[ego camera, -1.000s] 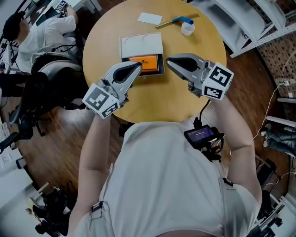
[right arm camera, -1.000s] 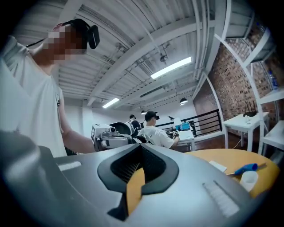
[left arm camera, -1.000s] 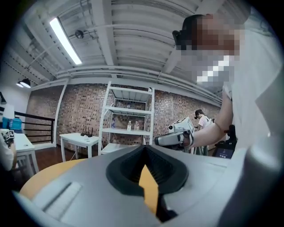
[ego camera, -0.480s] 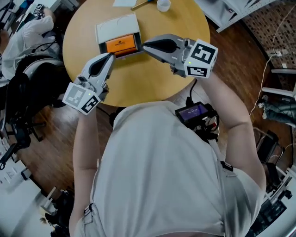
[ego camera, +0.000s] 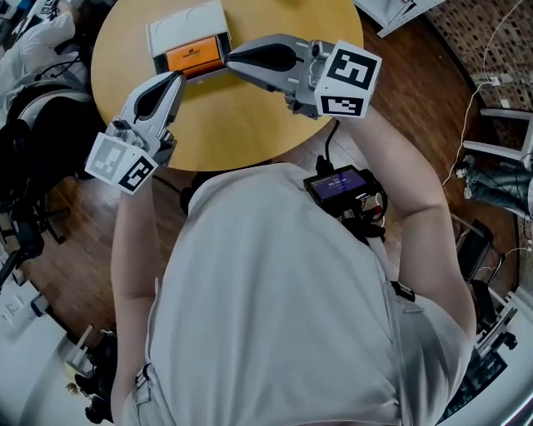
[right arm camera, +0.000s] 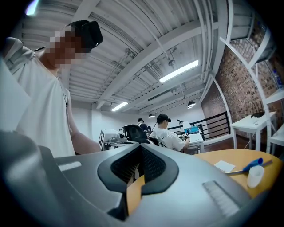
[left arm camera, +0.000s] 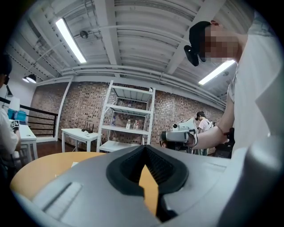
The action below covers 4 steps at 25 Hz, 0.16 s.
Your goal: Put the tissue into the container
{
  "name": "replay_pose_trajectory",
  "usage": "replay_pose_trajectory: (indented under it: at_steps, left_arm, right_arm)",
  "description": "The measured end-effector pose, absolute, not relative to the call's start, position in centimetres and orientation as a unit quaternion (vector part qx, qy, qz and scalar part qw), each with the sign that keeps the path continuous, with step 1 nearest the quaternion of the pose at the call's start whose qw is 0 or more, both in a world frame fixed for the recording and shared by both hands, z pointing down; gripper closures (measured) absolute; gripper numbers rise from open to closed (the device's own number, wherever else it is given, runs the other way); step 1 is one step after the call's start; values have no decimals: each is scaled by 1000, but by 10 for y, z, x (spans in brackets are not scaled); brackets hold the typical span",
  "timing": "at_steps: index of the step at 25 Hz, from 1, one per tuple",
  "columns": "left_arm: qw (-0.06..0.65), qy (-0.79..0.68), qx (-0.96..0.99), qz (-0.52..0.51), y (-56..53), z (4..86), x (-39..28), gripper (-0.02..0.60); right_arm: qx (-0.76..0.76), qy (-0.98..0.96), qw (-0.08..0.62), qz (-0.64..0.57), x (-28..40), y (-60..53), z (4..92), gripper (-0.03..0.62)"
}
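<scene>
A white flat container (ego camera: pixel 185 23) with an orange pack (ego camera: pixel 194 56) in its near half lies on the round wooden table (ego camera: pixel 241 125) at the top of the head view. My left gripper (ego camera: pixel 172 79) hangs shut and empty over the table's left edge, just below the container. My right gripper (ego camera: pixel 234 56) is shut and empty too, its tip beside the container's right near corner. In the right gripper view a white tissue sheet (right arm camera: pixel 224 166) lies flat far off on the table. Each gripper view shows its own jaws closed with nothing between them.
Near the tissue lie a blue-handled tool (right arm camera: pixel 250 165) and a small white cup (right arm camera: pixel 253 175). A seated person (ego camera: pixel 37 37) and dark chairs (ego camera: pixel 37 141) are left of the table. White shelving (left arm camera: pixel 128 119) and a white side table (left arm camera: pixel 80 133) stand beyond it.
The table and container have slid up and left in the head view, and the tissue, tool and cup have left it. Both grippers stayed shut, near the container.
</scene>
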State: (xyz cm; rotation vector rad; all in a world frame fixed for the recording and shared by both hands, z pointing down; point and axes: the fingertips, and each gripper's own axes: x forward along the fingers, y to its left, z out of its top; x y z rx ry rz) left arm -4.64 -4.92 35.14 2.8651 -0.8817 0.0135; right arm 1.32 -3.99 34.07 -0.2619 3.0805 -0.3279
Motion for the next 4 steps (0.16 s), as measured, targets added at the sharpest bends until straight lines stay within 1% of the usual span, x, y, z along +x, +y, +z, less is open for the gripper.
replay_pose_trajectory:
  at_steps: [4]
  left_arm:
    - [75,-293,953,1,-50,356,-42,580]
  right_arm:
    - [-86,991,5,-101,13,-39,351,597]
